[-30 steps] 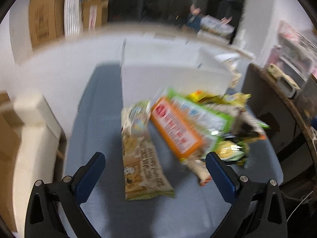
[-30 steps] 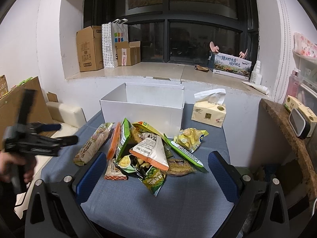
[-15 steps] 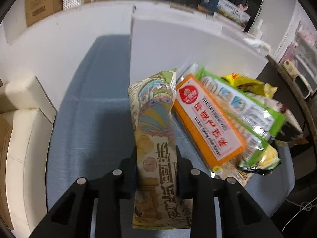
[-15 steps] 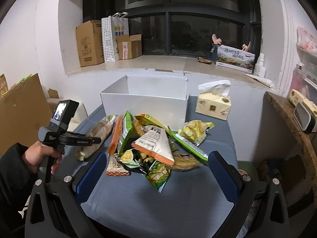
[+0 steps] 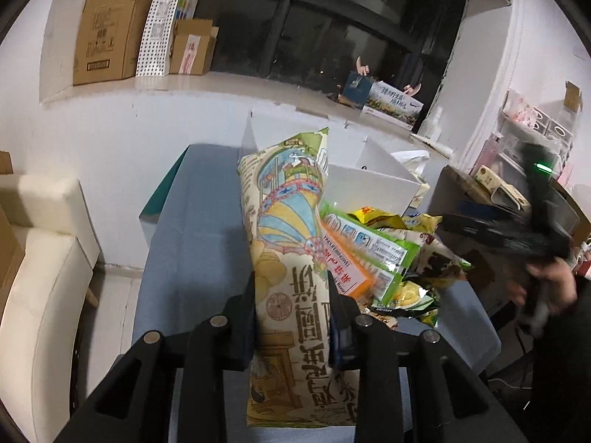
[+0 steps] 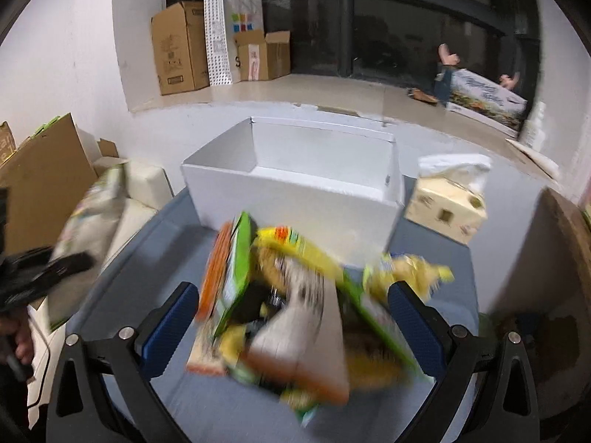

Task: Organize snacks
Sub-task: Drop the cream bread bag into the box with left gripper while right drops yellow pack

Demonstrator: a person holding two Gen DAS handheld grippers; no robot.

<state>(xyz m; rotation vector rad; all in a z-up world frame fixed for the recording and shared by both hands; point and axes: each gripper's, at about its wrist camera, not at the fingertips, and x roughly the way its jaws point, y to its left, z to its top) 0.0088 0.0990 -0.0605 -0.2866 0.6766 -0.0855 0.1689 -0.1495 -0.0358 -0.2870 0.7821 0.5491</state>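
Two black fingers of the left gripper pinch a long cream snack bag printed with a hot-air balloon, in the left wrist view; the pack stands lengthwise between the blue pads, its far end raised in front of the white box and its near end hanging past the fingers toward the camera. Just to its right, on the blue table, lies the snack pile, with an orange-and-white pack and a green-edged pack uppermost and yellow bags behind them. The white box stands open at the far side of the table, close behind the pile. At the right edge, blurred, a hand grips the dark handle of the right gripper. On the window ledge sits a cardboard carton. In the right wrist view, the right gripper is spread wide, its blue pads on either side of the blurred snack pile and pinching nothing. The white box stands open just beyond the pile, and a tissue box sits to its right on the table. At the left edge, the left gripper holds the cream snack bag tilted up above the table's left side, apart from the pile.
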